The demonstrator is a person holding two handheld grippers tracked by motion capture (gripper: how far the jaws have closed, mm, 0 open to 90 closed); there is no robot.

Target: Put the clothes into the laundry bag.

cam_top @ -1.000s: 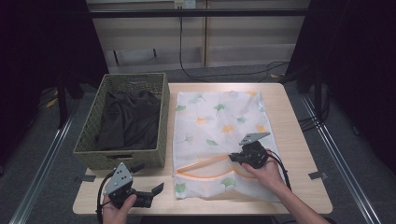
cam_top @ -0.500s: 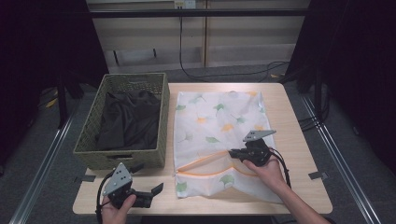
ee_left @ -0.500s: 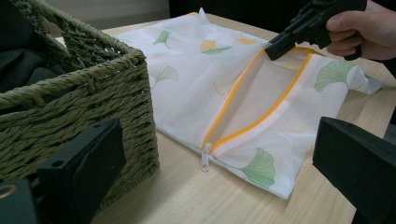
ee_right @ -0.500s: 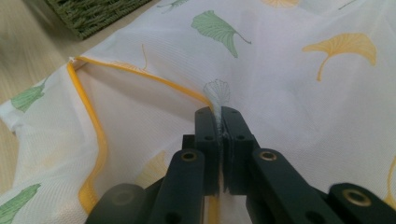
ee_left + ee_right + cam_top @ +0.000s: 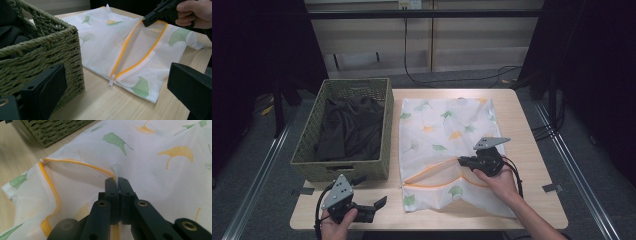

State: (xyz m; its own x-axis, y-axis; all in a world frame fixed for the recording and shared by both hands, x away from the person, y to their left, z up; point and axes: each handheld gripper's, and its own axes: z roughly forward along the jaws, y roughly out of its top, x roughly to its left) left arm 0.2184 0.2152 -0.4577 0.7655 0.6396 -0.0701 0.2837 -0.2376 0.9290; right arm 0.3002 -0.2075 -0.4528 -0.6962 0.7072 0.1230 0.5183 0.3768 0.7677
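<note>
Lifted slightly since a moment ago, the right gripper pinches the laundry bag's unzipped upper edge; left gripper waits open, dark clothes remain in basket.

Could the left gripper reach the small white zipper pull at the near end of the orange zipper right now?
Probably yes. The left gripper is open, and bare wooden table lies between it and the zipper pull. The woven green basket stands off to one side.
</note>
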